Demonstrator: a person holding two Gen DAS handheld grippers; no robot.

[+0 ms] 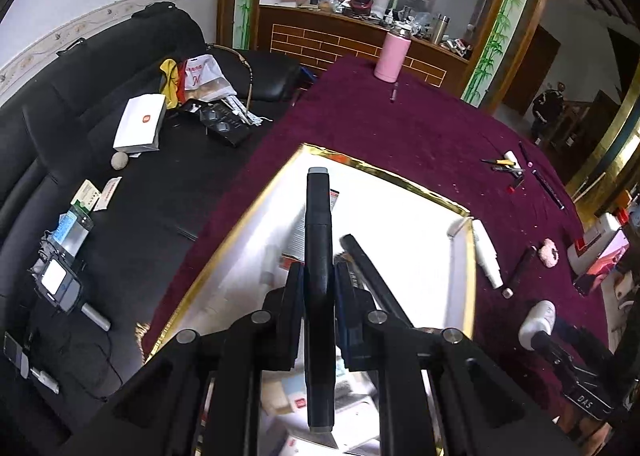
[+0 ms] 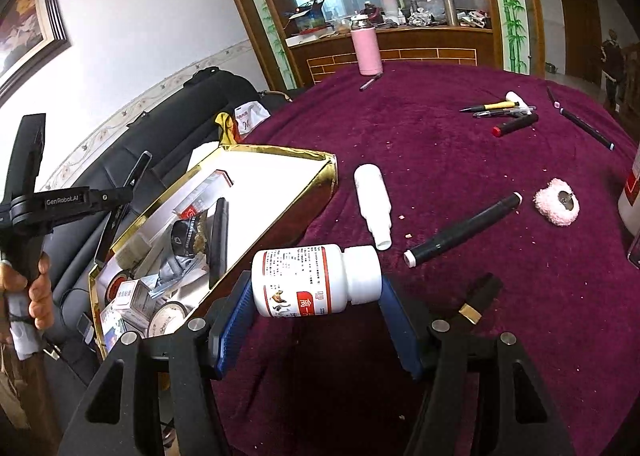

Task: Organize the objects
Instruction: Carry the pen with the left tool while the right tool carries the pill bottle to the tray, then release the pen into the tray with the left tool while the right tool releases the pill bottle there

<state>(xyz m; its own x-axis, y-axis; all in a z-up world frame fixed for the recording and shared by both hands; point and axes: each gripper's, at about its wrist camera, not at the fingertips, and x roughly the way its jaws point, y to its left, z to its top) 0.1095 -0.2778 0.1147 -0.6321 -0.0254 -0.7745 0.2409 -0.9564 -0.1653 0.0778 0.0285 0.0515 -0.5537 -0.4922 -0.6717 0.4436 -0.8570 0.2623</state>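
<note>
We hold a flat dark bar (image 1: 318, 280) clamped in the left gripper (image 1: 318, 288) above the gold-rimmed box (image 1: 384, 172), and a white pill bottle (image 2: 316, 280) gripped endwise in the right gripper (image 2: 316, 296) beside the box's near corner; we should lower each inside before releasing. One box, one pink flask (image 2: 366, 50), two black markers on the cloth

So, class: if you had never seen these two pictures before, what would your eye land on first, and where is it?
First, the white bottle with a red-trimmed label, lying sideways, clamped in the right gripper above the purple cloth. Next, the long black bar pinched in the left gripper, over the gold-edged box. Far back on the cloth stands a pink flask.
</note>
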